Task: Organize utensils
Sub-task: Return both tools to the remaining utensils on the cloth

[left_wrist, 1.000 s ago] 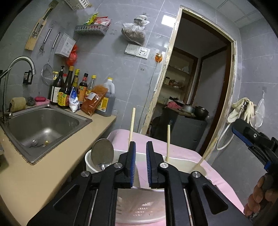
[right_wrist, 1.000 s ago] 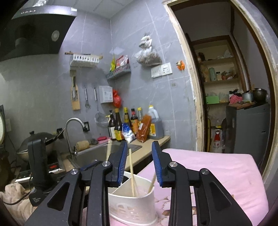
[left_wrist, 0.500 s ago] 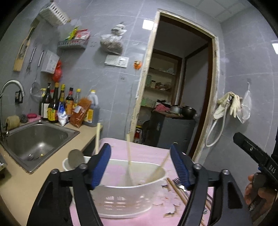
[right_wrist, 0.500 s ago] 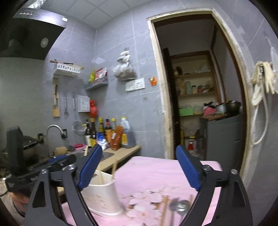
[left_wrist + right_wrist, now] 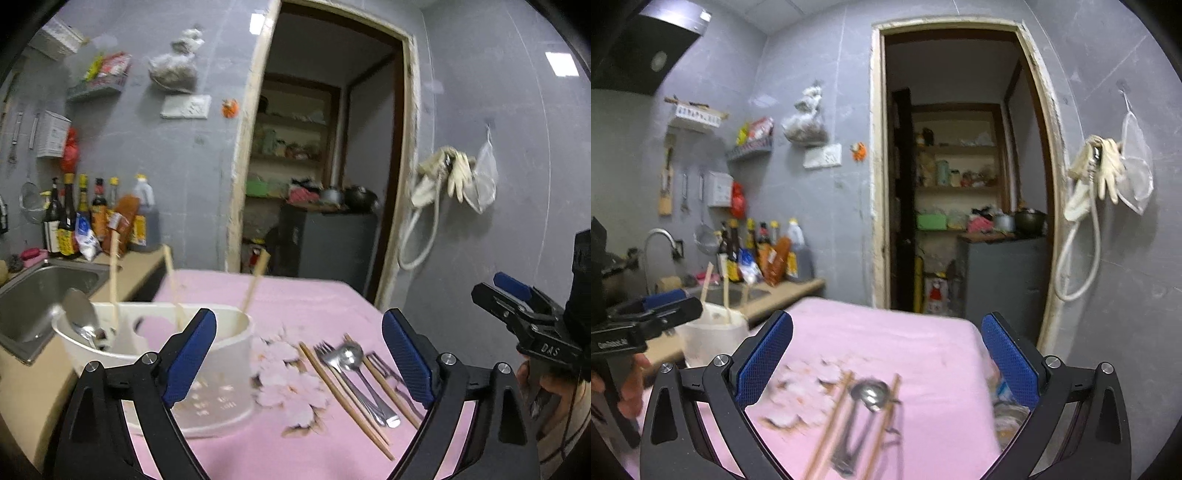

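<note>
- Both grippers spread wide since 1 s ago, when jaws were nearly shut over the holder; views have also swung right, so loose cutlery now shows.
- L gripper [image 5: 299, 354]: jaws wide apart, nothing between the blue pads; lower centre of left wrist view. Also seen at far left edge of right wrist view [image 5: 661, 306], held by a hand [image 5: 617, 387].
- R gripper [image 5: 886, 360]: jaws wide apart, empty; lower centre of its own view. Shows at right edge of left wrist view [image 5: 517, 302].
- Utensil holder [image 5: 207, 376]: white plastic tub w/ divider, lower left of left wrist view, on pink tablecloth [image 5: 314, 295] by its left edge. In right wrist view at left-centre [image 5: 713, 339], blurred.
- Inside holder: three pale chopsticks [image 5: 113, 280] standing tilted, plus a metal ladle [image 5: 79, 314] leaning at left side.
- Loose on cloth, lower centre-right of left wrist view, just right of holder: brown chopsticks [image 5: 340, 395], fork [image 5: 325, 350], spoon [image 5: 351, 356], more cutlery handles beside; lying roughly parallel, touching or overlapping. Same bunch in right wrist view, bottom centre, motion-blurred; spoon bowl [image 5: 870, 393] readable.
- Sink [image 5: 33, 295]: steel, left edge of left wrist view, beside table.
- Sauce bottles [image 5: 92, 218]: row on counter behind sink, mid-left.
- Doorway [image 5: 960, 166]: centre of both views, shelves beyond.
- Gloves + hose [image 5: 1097, 177]: hung on wall, upper right.
</note>
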`<state>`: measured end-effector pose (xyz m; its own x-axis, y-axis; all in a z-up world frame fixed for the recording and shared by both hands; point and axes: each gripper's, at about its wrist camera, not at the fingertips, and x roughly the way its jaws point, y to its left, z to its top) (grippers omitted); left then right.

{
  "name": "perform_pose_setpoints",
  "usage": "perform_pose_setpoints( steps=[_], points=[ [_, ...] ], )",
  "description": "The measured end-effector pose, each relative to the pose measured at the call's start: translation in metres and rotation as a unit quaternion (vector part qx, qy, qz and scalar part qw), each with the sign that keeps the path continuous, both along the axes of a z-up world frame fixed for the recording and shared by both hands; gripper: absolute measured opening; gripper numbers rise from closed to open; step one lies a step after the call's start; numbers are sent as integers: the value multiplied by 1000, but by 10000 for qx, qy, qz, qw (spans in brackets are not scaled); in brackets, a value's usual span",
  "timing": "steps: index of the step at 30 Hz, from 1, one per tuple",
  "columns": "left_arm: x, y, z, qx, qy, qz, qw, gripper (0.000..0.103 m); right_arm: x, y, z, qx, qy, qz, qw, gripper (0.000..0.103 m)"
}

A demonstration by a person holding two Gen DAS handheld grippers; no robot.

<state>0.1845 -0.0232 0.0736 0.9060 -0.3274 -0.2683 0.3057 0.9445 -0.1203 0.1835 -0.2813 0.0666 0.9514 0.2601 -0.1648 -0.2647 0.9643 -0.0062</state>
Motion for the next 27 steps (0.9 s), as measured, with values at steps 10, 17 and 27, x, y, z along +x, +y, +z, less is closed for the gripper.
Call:
perform_pose_setpoints(
  steps=[10,17,27],
  points=[
    [33,-39,-37,463,902,-240,9946,88,26,-28,-35,-111,1035,-162,9944,102],
    [56,-58,-63,839,1466,-401,9848,87,47,-25,-59,-257,1736,87,9844,81],
    [100,-68,-93,660,2407,-625,9663,48,76,-9,-78,-521,2382,493,9686,42]
  ],
)
